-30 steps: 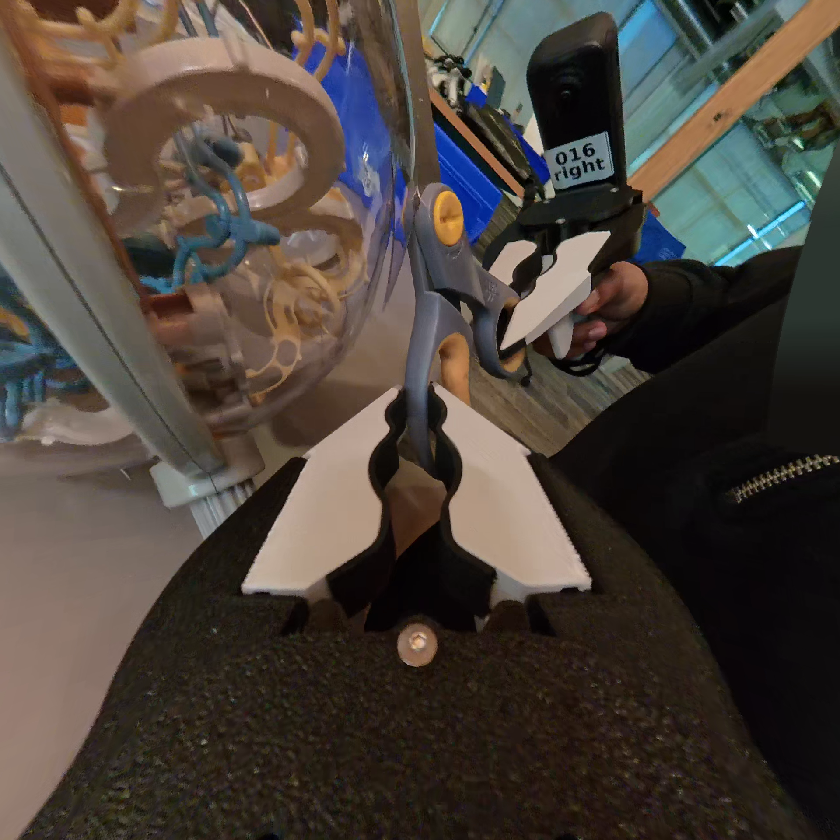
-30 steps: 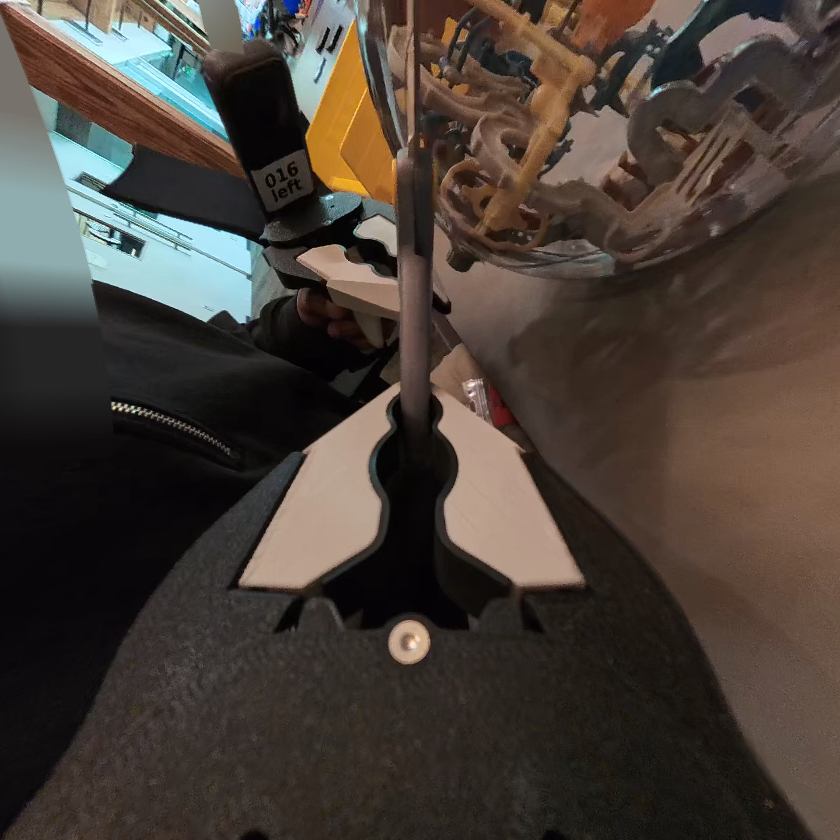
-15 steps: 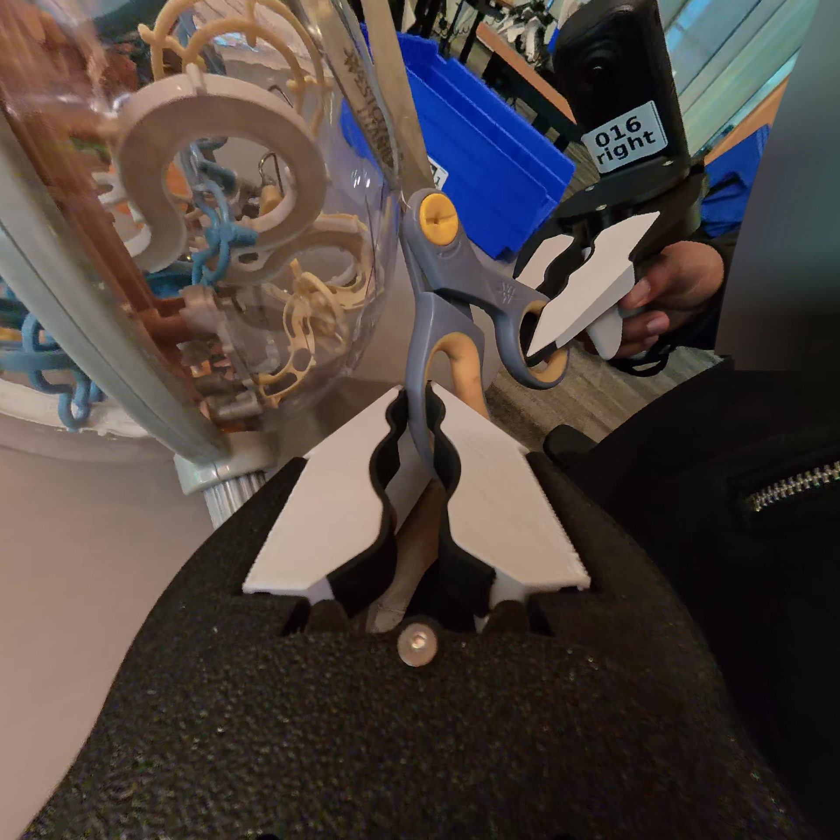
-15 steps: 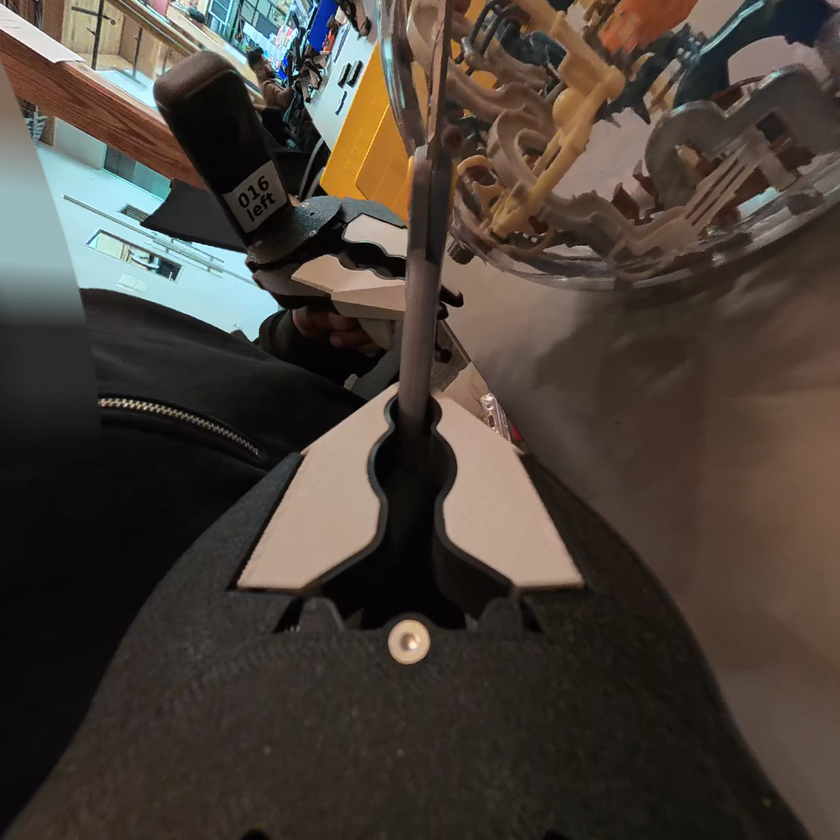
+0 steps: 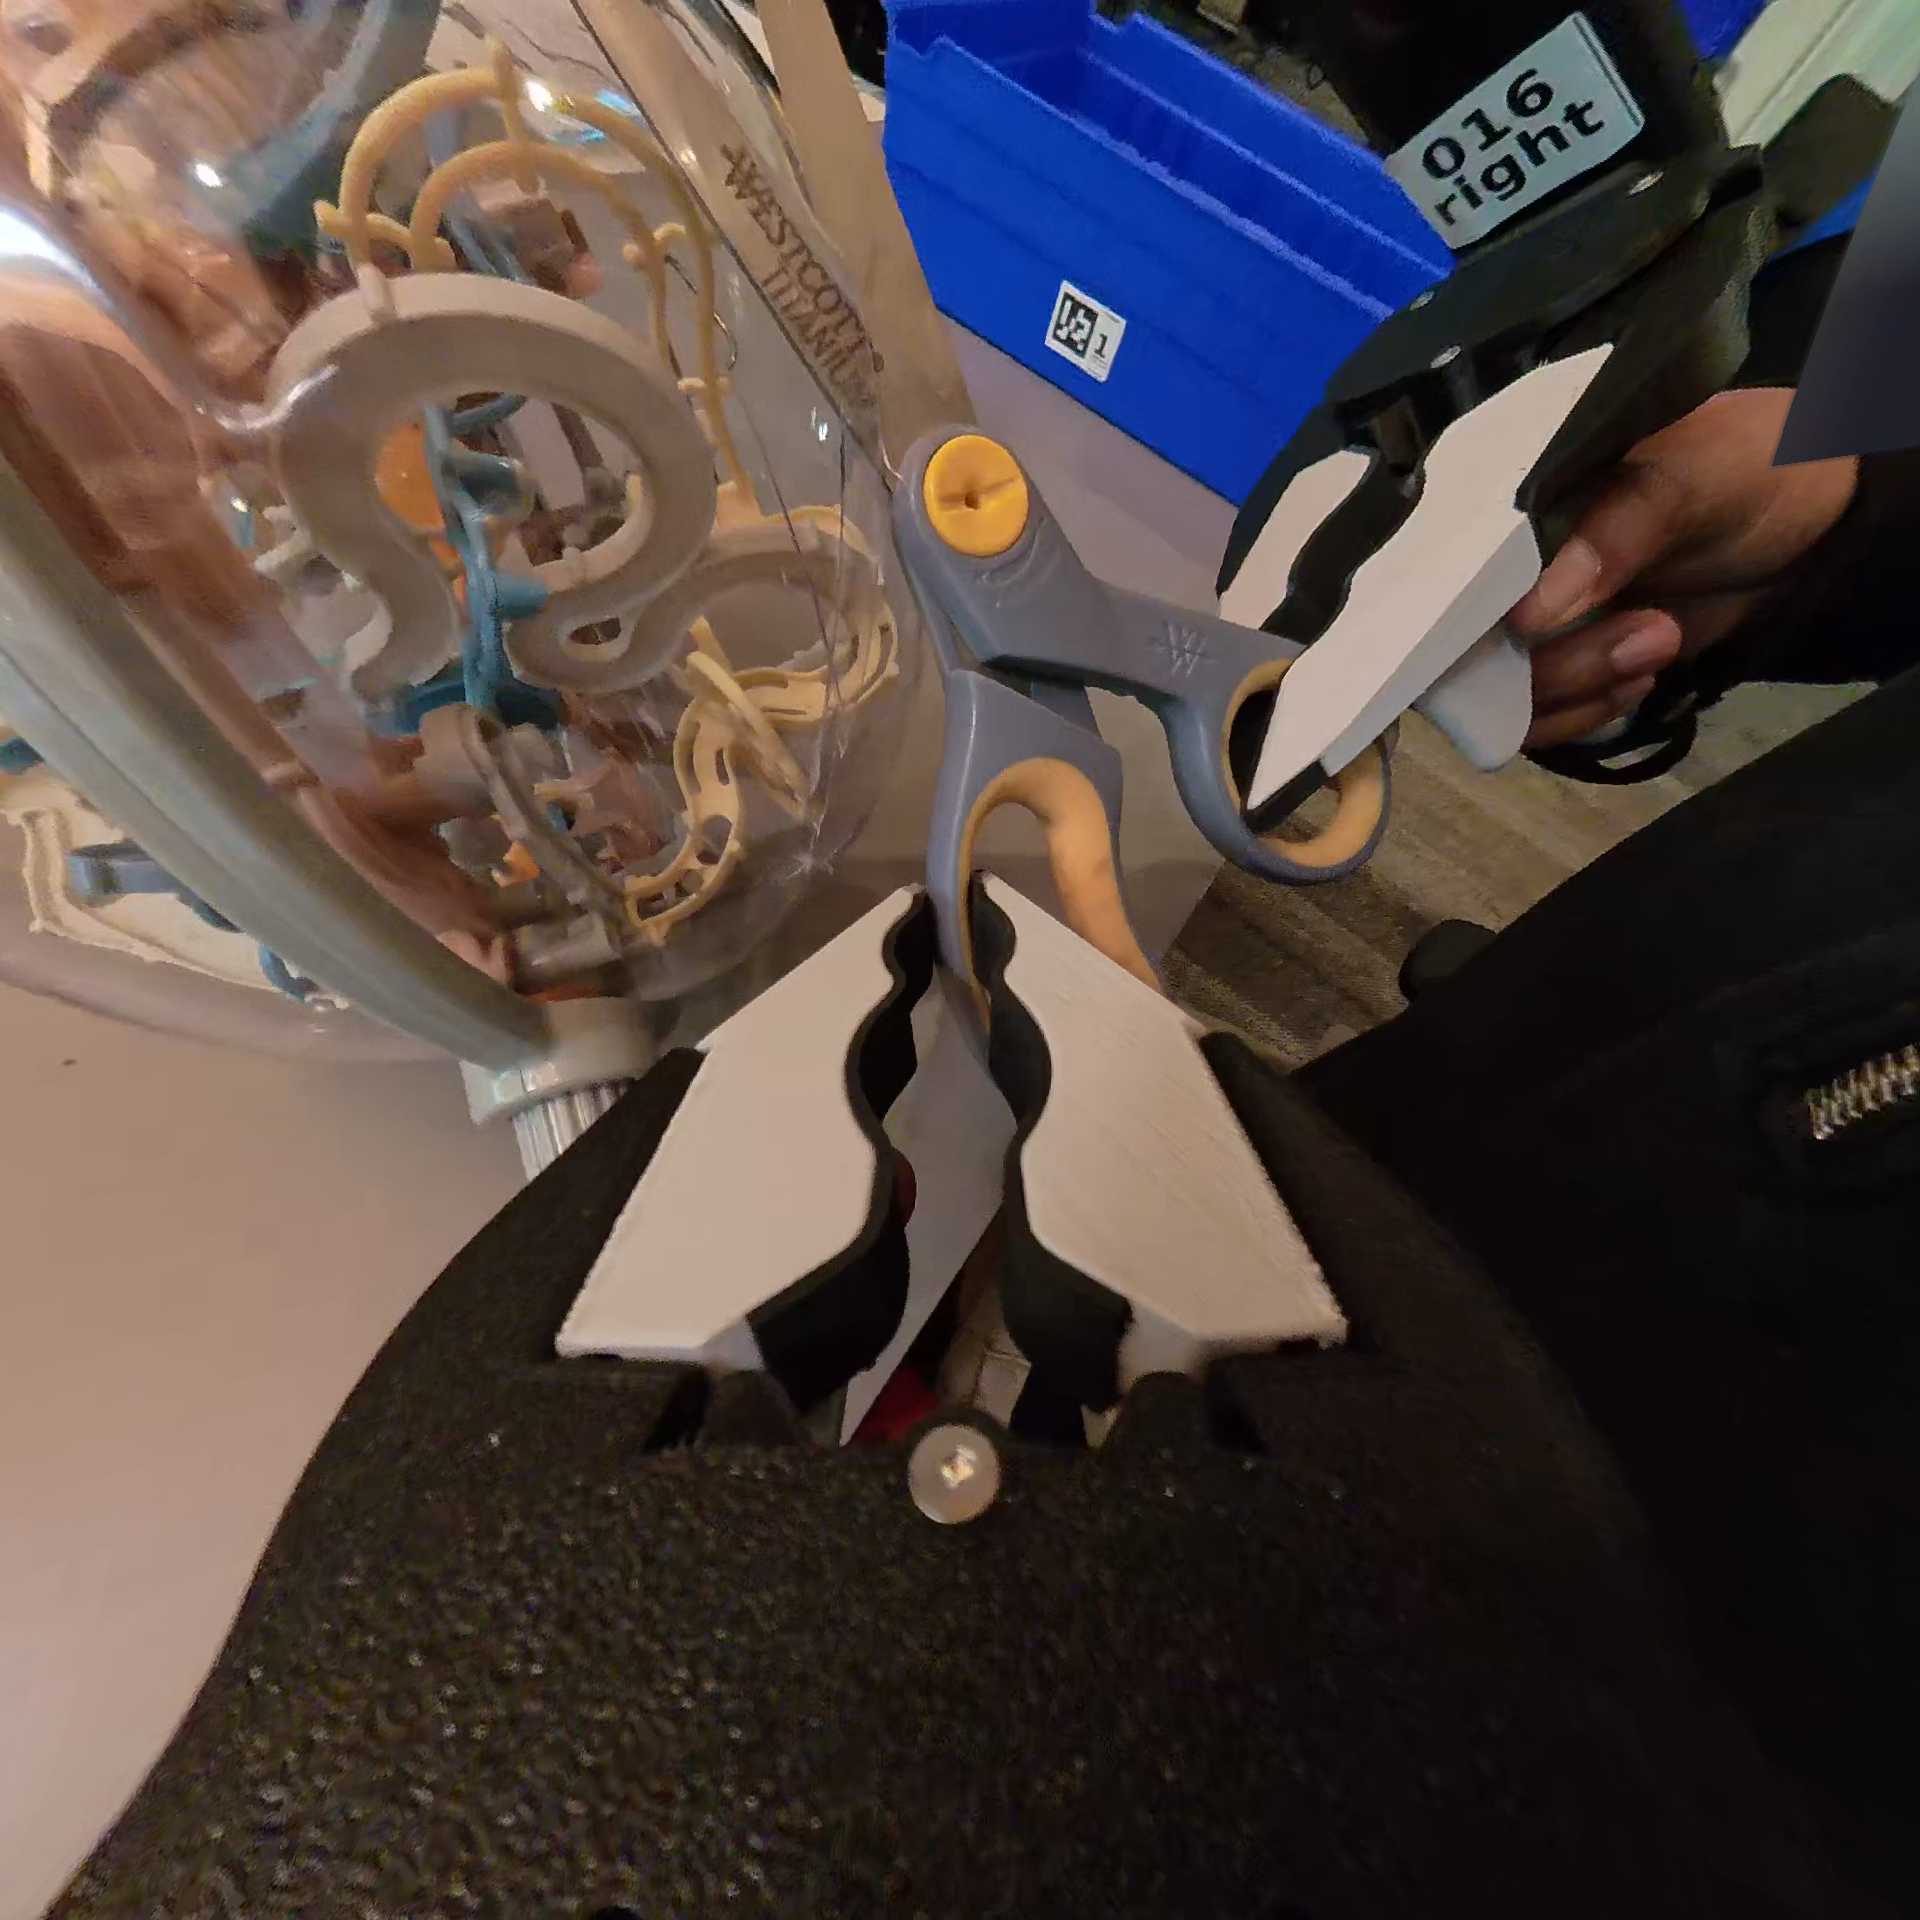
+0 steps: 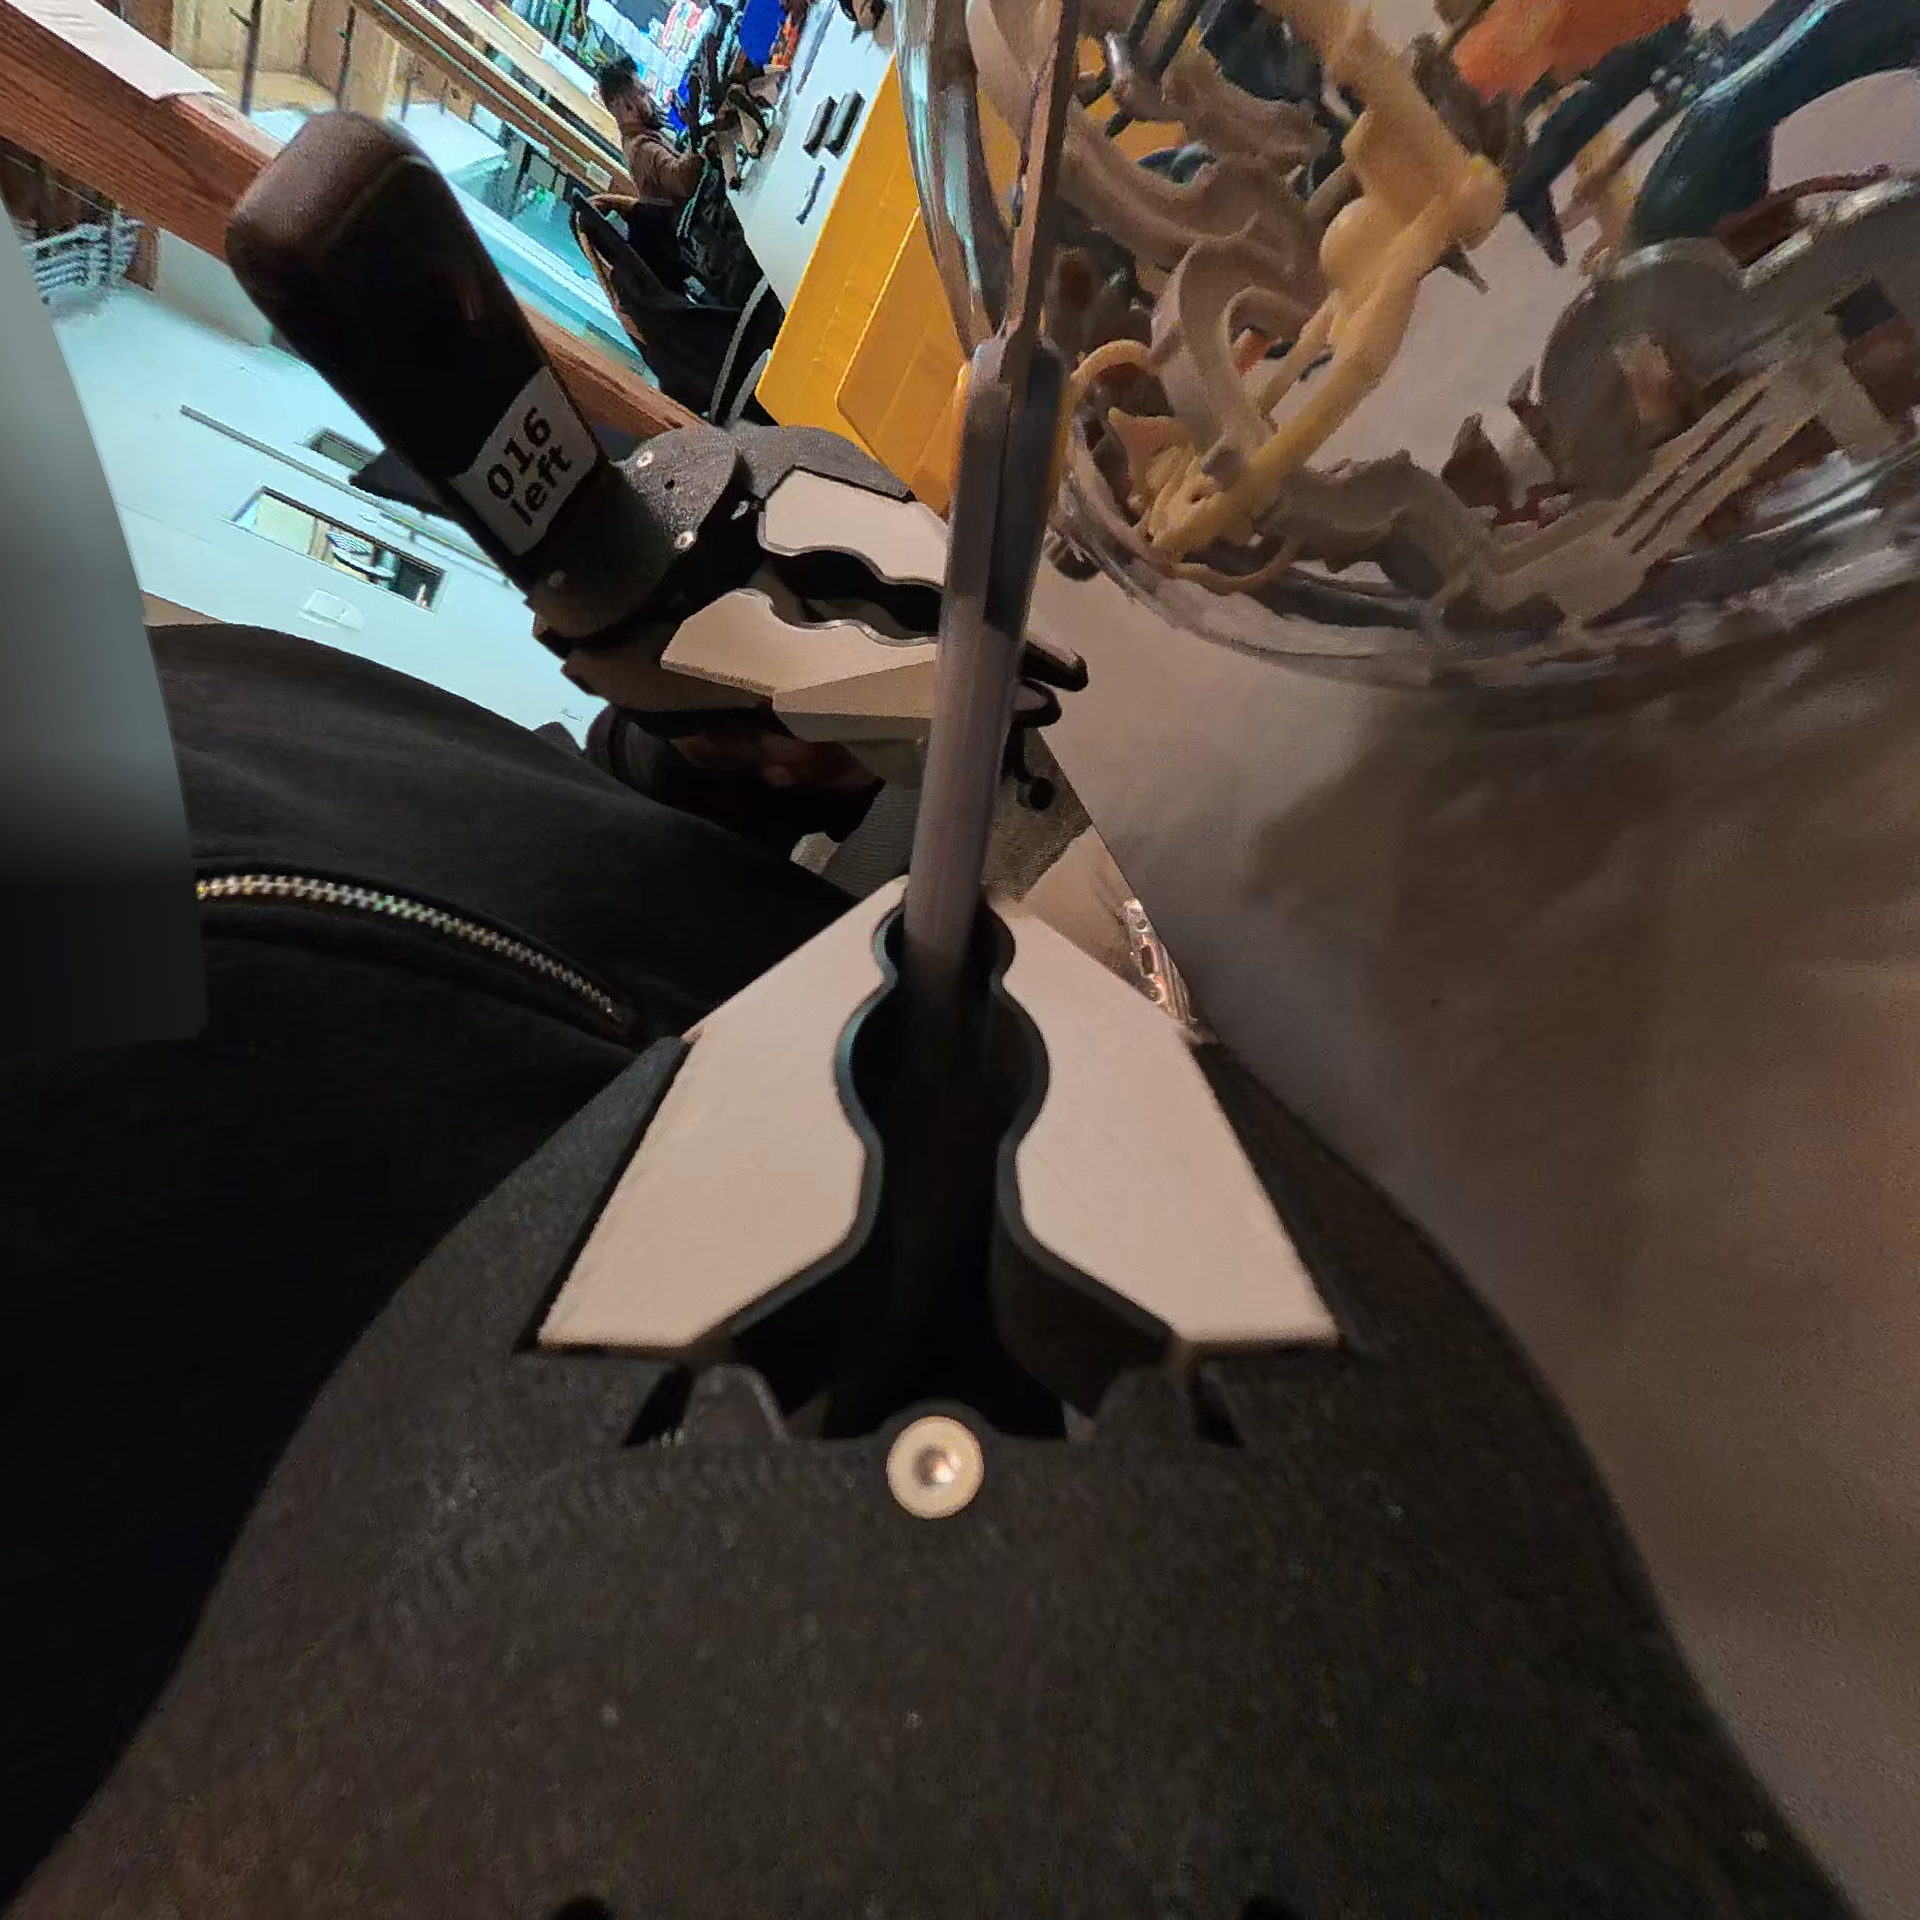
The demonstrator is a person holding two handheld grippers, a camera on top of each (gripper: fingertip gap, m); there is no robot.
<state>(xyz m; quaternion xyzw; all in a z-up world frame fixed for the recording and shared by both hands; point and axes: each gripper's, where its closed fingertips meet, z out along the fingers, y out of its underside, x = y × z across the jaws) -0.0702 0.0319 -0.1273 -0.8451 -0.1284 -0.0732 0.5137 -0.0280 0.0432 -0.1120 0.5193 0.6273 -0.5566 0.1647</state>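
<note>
Black, grainy-textured left claw [image 5: 954, 914] and right claw [image 6: 943, 940], each with white wedge-shaped fingers [image 5: 774, 1143] lined in wavy black pads and a silver screw [image 5: 954, 1473] at centre. Black jacket [image 5: 1662, 1195] with silver zipper [image 6: 416, 925].

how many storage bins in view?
2. A blue bin stands behind the scissors in the left wrist view; a yellow bin stands behind the maze ball in the right. Others may be hidden.
</note>
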